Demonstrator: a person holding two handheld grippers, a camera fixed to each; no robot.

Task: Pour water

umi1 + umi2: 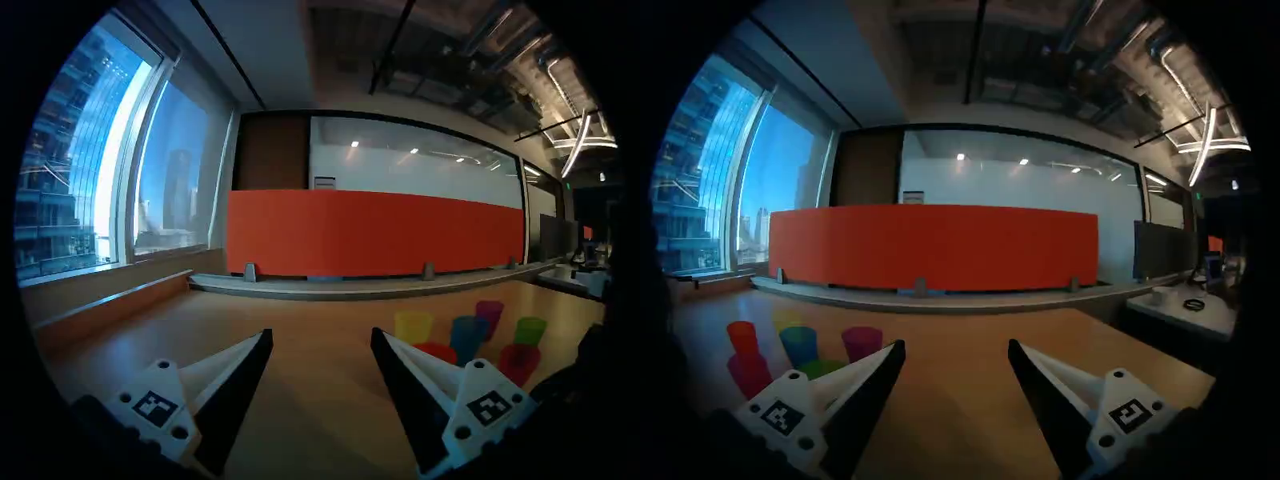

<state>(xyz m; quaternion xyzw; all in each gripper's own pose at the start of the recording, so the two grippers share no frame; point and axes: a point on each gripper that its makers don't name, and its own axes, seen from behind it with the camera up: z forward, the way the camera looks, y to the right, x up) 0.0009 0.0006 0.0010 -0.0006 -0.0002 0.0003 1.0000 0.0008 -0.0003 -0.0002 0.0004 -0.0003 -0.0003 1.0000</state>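
On the wooden table (320, 392) ahead of me, the plastic cups (468, 340) stand bunched together at about 4 o'clock in the left gripper view. A yellow cup (414, 326) is nearest the middle, with a blue cup (466, 326) beside it. A purple cup (489, 314) sits just behind them and a green cup (530, 330) is farthest out toward 3 o'clock. A red cup (438, 352) and a pink cup (518, 362) stand closer in, both partly hidden by my left gripper's finger on that side. I cannot tell whether any cup holds water. The left gripper (320, 332) has its fingers spread wide apart, bare wood showing in the gap, and it points past the cups so they lie off to its 4 o'clock side, clear of the fingertips. The right gripper (956, 346) is likewise spread wide over bare wood. In the right gripper view the same bunch of cups sits at about 8 o'clock, just beyond the finger on that side, with the green one tucked right behind it. At 12 o'clock in both views an orange divider panel (376, 234) runs along the far edge of the table, with a glass wall (408, 164) above it. Tall windows (88, 160) fill the 9 to 10 o'clock side. At 3 o'clock in the right gripper view a dark monitor (1164, 250) stands by a pale side desk (1192, 312).
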